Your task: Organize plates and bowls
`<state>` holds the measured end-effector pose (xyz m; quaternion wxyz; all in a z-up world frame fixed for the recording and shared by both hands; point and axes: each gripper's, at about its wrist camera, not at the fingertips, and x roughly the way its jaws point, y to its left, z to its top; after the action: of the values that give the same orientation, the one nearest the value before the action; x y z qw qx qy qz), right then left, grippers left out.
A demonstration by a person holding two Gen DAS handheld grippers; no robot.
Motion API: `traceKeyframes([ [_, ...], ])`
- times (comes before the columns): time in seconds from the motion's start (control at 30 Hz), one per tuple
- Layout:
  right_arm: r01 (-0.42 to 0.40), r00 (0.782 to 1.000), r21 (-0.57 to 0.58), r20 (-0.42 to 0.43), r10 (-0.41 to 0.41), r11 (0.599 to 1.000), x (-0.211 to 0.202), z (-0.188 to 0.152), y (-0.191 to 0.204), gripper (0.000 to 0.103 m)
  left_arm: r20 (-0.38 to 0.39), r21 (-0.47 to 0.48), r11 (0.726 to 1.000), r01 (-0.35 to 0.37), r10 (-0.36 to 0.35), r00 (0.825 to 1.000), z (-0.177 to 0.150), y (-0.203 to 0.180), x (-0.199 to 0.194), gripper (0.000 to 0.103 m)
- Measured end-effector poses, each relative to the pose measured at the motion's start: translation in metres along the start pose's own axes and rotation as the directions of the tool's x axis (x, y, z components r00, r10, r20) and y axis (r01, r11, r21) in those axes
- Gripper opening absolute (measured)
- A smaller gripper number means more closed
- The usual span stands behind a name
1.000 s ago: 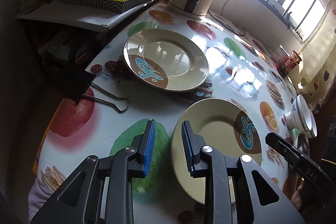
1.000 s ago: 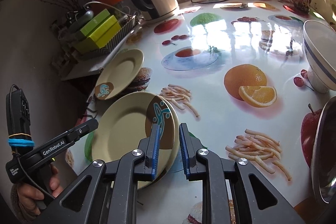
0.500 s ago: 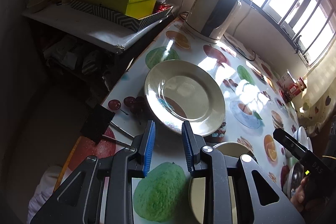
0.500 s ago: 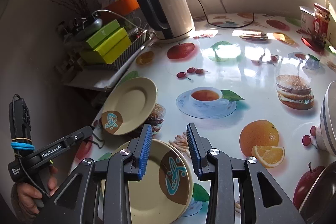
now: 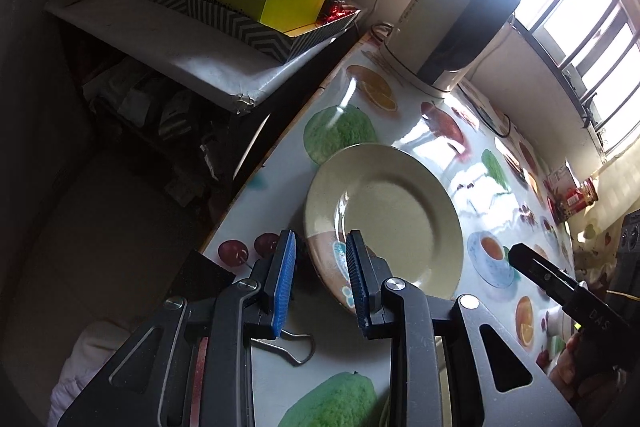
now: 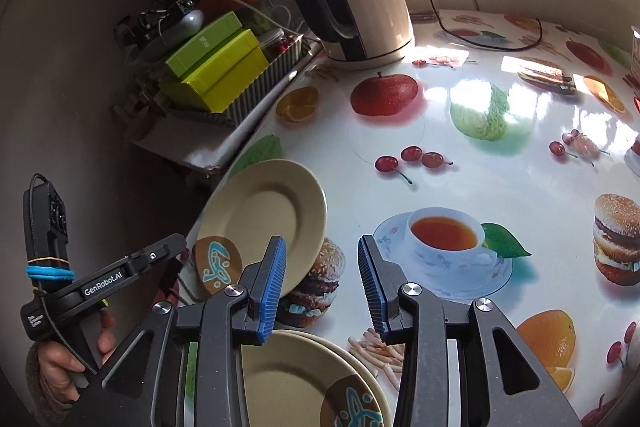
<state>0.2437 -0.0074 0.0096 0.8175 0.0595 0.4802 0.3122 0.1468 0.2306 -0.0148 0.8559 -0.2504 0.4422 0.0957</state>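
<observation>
**Two plates on the tabletop, both claws open**

A single beige plate [image 5: 396,223] is seen lying flat near the left edge of the tabletop [image 6: 500,163], its brown patch with a blue motif turned toward the near edge. Being round, it has no long axis. A second beige plate [image 6: 296,379] lies flat closer to the near edge, with its motif patch on the side nearest the camera; a second rim appears to show beneath it, though this cannot be told for certain. Two plates are thus counted with confidence (no bowl is clearly made out in either view).

The left claw [image 5: 320,279] is angled steeply down over the near rim of the first plate. Its blue pads are parted by a narrow gap, the rim is seen between them, and whether they press on it cannot be told. The hand [image 6: 68,359] gripping its handle is seen at the tabletop's left edge.

The right claw [image 6: 322,283] is likewise tilted down, above the second plate. Its jaws have just been opening, stand moderately apart, and nothing is held.

A binder clip [image 5: 288,343] lies beside the left claw.
</observation>
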Motion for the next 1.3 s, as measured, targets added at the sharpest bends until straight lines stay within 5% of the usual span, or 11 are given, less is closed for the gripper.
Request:
traceKeyframes([
  [0.7, -0.04, 0.993, 0.026, -0.111, 0.042, 0.999, 0.059, 0.015, -0.01, 0.037, -0.056, -0.022, 1.0, 0.007, -0.008, 0.998, 0.01, 0.004, 0.033, 0.027],
  [1.3, -0.071, 0.988, 0.034, -0.135, 0.075, 0.997, 0.069, 0.017, -0.008, 0.016, -0.063, -0.026, 1.0, 0.012, -0.014, 0.998, 0.008, 0.0, 0.038, 0.024],
])
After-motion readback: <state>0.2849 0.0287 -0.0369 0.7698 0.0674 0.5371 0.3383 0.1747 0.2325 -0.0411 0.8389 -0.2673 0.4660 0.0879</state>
